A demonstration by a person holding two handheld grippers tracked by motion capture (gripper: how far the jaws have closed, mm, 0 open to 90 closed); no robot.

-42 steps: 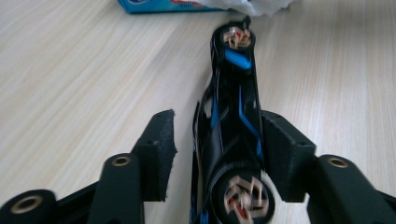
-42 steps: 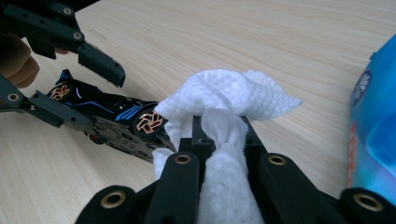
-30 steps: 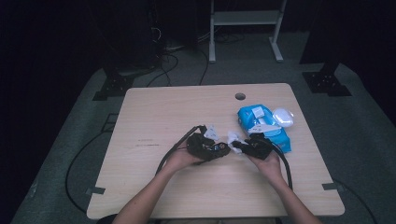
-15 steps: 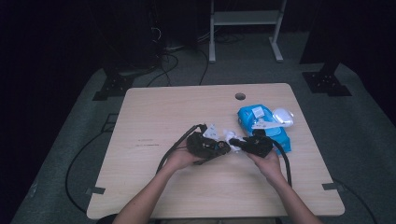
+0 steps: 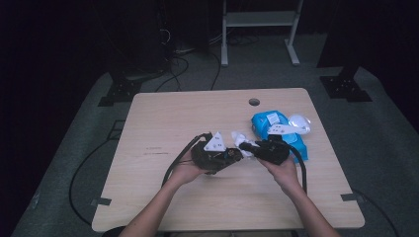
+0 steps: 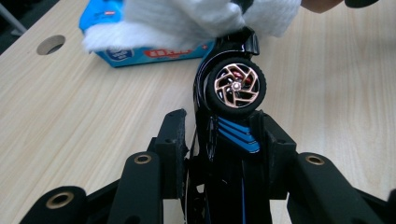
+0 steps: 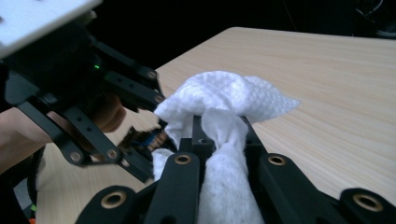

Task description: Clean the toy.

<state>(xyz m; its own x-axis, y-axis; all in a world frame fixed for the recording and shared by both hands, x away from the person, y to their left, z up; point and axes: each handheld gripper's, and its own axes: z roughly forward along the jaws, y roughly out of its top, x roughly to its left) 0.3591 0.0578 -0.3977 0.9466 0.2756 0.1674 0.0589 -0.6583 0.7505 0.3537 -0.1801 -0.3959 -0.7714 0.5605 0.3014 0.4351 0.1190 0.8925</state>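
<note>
Left gripper view: left gripper clamps toy car; right gripper pinches wipe against the car. Hard rubbing could twist the car loose.

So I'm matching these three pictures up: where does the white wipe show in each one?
High view: white wipe at table centre, between the two grippers.
Left gripper view: along the top edge, draped over the toy car.
Right gripper view: centre, bunched between that gripper's jaws.
Shared landmark: the toy car, clamped in the left gripper, dimly visible left of the wipe in the right gripper view.
</note>
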